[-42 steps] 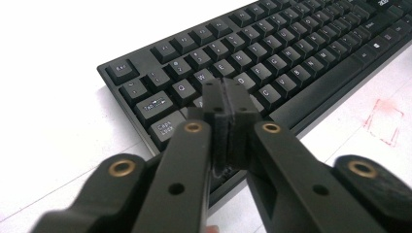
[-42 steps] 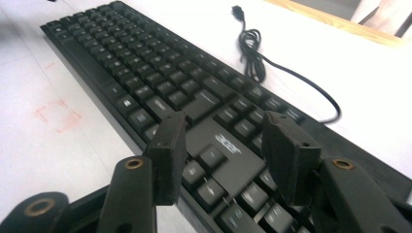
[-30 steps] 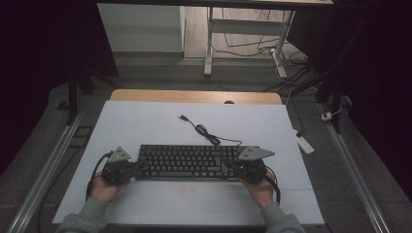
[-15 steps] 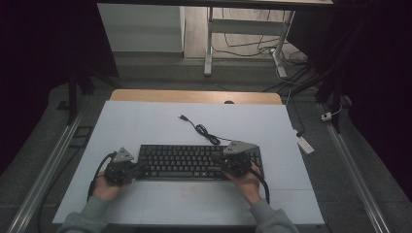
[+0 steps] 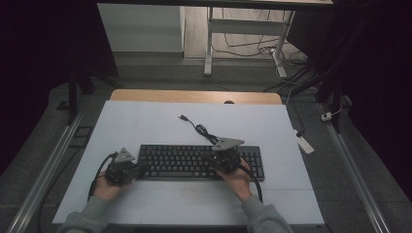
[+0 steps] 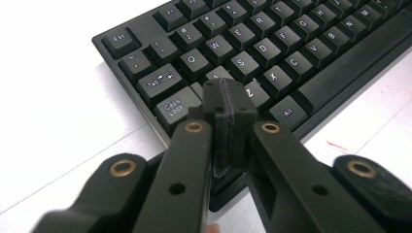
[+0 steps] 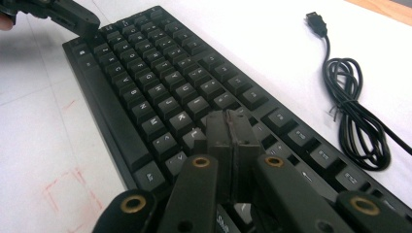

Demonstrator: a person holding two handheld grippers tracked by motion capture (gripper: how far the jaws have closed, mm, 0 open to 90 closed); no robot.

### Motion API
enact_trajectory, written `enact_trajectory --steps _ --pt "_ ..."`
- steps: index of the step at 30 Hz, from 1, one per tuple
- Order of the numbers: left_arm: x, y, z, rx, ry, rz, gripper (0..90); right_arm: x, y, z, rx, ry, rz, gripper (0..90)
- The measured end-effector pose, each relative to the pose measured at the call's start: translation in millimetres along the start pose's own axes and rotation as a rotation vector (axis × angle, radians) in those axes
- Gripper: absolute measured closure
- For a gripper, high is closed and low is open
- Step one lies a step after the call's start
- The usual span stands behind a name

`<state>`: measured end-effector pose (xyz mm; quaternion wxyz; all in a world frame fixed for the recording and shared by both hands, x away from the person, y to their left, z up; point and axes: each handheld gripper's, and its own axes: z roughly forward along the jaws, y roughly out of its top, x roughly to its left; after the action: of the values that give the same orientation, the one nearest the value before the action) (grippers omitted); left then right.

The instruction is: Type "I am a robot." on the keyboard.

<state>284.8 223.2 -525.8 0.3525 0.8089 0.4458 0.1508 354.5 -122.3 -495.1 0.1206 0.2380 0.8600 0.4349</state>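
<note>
The black keyboard (image 5: 199, 162) lies flat on the white table (image 5: 145, 126), near the person's edge, and both grippers are over it with their jaws pressed together, holding nothing. The left gripper (image 6: 228, 97) has its closed tips just above the keys beside Caps Lock (image 6: 172, 108), at the keyboard's left end. The right gripper (image 7: 228, 127) hovers with its shut tips over the keys around K and L (image 7: 182, 118), toward the right half of the letter block. It looks like typing with the tips as single pokers.

The blunt closed tips seem about as broad as a key, so a slightly off-centre press could catch two keys at once, or slide off a cap edge. A hard push at the left end might also shift the keyboard on the smooth surface.

Beyond the right gripper's tips, the coiled cable (image 7: 352, 121) with its USB plug (image 7: 315, 21) lies loose on the table, apart from the keys.
</note>
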Motion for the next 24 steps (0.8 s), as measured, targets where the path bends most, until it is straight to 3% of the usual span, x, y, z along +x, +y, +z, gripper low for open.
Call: enact_trajectory --steps 17,24 --pt "-0.1 -0.6 0.8 0.0 0.0 0.004 88.1 9.3 14.5 44.1 0.056 0.028 -0.023 89.1" --pt "-0.5 -0.4 1.3 0.004 -0.002 0.006 88.2 10.0 16.1 49.8 0.054 0.032 -0.019 89.1"
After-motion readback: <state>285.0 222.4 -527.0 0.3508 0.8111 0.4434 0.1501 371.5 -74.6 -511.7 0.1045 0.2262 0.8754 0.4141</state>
